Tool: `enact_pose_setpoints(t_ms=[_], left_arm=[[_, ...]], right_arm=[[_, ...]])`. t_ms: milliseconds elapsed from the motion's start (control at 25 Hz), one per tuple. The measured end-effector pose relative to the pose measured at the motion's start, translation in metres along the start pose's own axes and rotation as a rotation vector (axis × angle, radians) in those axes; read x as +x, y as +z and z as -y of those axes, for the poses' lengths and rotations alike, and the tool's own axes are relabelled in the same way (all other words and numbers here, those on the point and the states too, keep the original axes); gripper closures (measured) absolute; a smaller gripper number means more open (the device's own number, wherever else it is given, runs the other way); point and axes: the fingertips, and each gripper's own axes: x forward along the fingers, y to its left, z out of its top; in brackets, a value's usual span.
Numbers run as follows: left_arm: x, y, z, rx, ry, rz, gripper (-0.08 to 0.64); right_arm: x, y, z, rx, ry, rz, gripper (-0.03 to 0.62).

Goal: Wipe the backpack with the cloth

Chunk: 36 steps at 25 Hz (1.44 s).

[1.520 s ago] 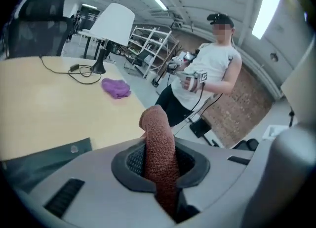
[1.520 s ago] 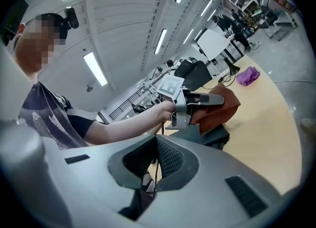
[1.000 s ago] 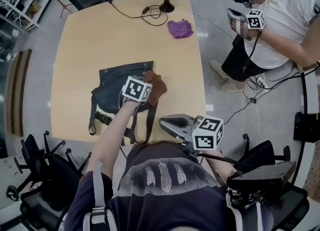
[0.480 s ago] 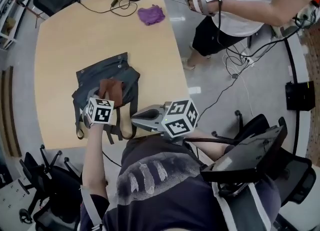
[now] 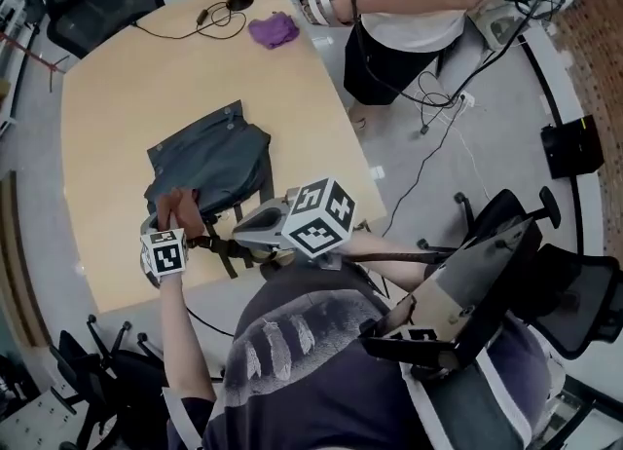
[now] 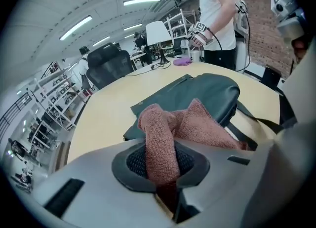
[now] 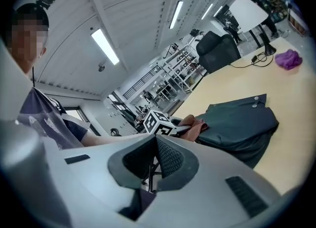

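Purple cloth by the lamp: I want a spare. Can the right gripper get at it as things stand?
Probably not without leaning: the right gripper is at the table's near edge, the purple cloth at its far end. Nothing blocks the way past the backpack.

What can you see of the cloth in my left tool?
The cloth is reddish-brown terry, looking soft and nubbly. It is bunched into folds, one fold pinched between the shut jaws of the left tool. The rest spills forward onto the near edge of the dark grey-green backpack, which lies on the wooden table.
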Motion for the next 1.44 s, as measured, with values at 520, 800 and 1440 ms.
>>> enact_pose_setpoints(t_ms=[520,800,1440], left_arm=[[-0.112,-0.03,-0.034,-0.156,-0.203,0.336,0.505],[-0.203,-0.006,0.029,-0.165,-0.43,0.596,0.505],[-0.307,0.041,0.233,-0.147,-0.501,0.702,0.505]], right_arm=[[0.088,-0.006,-0.066,-0.095,-0.037,0.023,0.591],[0.094,-0.026,-0.088,-0.049,-0.065,0.049,0.591],[-0.075,-0.071,-0.116,0.016,0.049,0.234,0.591]])
